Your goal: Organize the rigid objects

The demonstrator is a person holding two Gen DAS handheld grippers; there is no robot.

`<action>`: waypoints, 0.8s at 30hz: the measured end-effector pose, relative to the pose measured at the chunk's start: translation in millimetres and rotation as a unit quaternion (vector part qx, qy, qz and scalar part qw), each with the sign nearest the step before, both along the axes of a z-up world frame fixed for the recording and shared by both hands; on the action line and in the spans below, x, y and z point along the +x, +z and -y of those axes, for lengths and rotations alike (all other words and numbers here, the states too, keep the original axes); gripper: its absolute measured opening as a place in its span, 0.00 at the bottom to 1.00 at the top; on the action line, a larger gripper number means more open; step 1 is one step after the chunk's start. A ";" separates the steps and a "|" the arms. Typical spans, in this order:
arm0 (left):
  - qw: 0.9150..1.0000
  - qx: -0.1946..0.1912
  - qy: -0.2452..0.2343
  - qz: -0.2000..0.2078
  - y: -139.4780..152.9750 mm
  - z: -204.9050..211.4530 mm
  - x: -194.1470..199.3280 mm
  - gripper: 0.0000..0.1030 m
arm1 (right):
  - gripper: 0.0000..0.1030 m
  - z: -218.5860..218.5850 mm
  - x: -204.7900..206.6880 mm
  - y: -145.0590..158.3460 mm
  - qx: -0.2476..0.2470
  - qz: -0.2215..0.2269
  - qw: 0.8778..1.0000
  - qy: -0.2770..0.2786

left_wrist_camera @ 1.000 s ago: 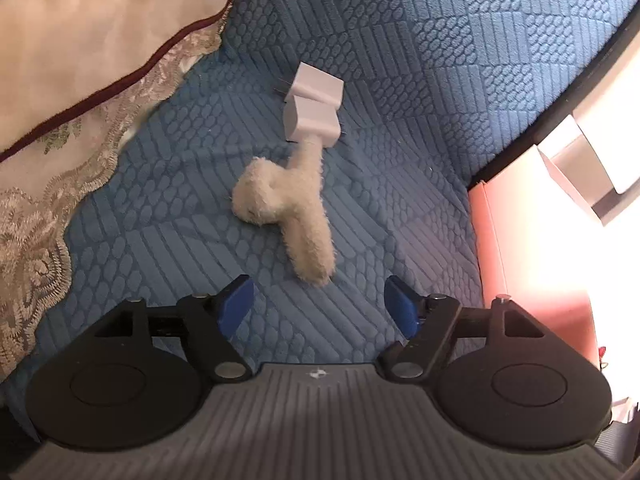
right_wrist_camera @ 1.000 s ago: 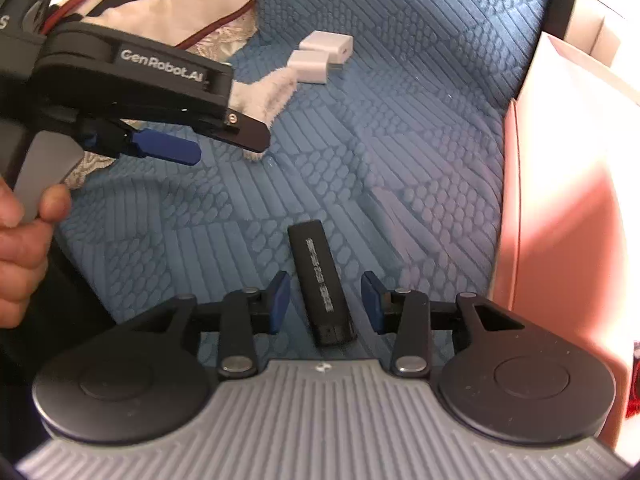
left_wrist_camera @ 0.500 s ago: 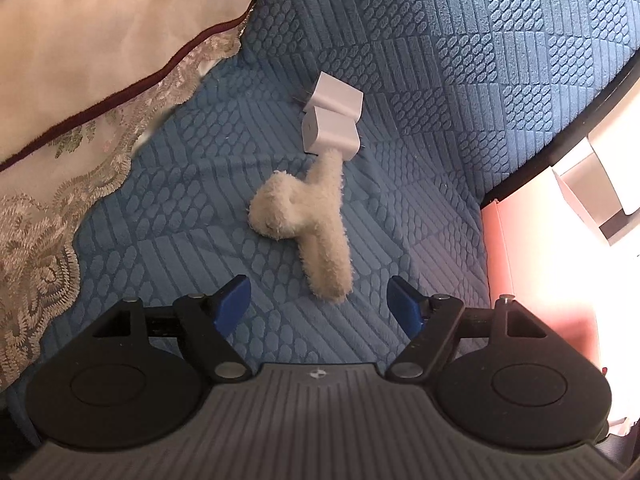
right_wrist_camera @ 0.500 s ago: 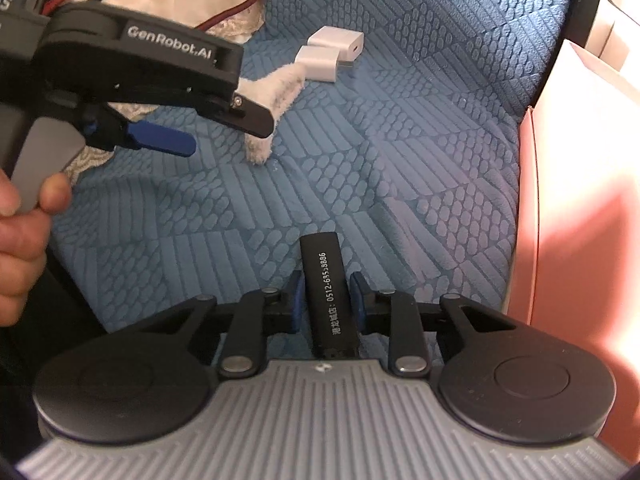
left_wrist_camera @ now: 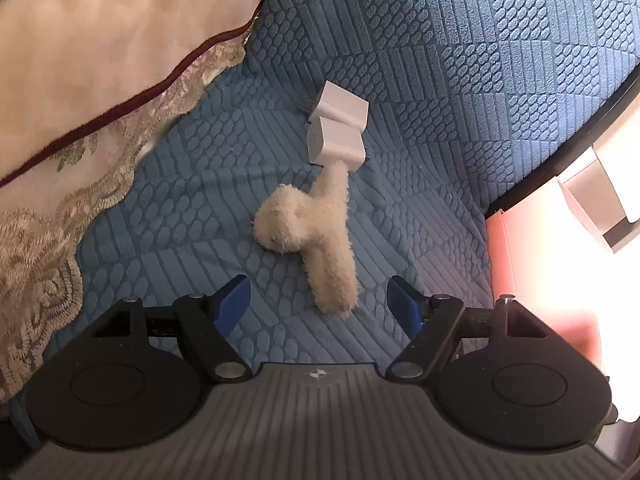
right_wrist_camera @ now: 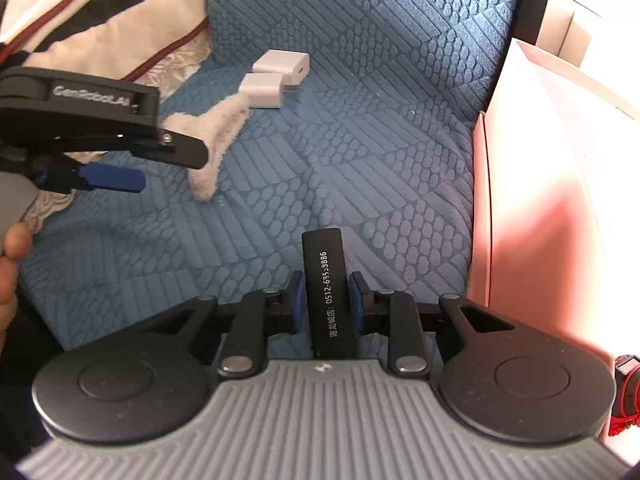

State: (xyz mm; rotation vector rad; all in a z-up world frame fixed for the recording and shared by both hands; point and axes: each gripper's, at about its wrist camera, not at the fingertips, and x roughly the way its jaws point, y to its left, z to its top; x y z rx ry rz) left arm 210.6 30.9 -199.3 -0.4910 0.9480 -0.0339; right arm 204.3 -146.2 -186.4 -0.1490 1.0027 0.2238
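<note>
Right hand-held gripper clamps black stick; left hand-held gripper spread wide near fluffy clip.

Hidden, cropped and blurred parts

Near end of black stick tucked behind right gripper body; small print on it only partly legible. Fluffy clip half covered by left gripper in right wrist view. Red object cut off at right edge. Patterned blanket cropped and blurred at top left.
</note>
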 end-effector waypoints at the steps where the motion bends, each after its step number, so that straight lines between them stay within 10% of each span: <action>1: 1.000 0.000 0.000 0.001 -0.3 0.0 1.3 0.80 | 0.26 -0.5 1.1 0.0 0.000 0.000 1.000 -0.001; 20: 0.990 0.135 -0.043 0.008 -8.3 17.4 50.9 0.80 | 0.26 -1.0 18.7 -2.1 0.008 0.000 1.000 0.006; 24: 0.986 0.158 -0.050 0.014 -8.8 22.5 52.4 0.60 | 0.26 -1.1 21.2 -6.9 0.009 -0.007 1.000 0.005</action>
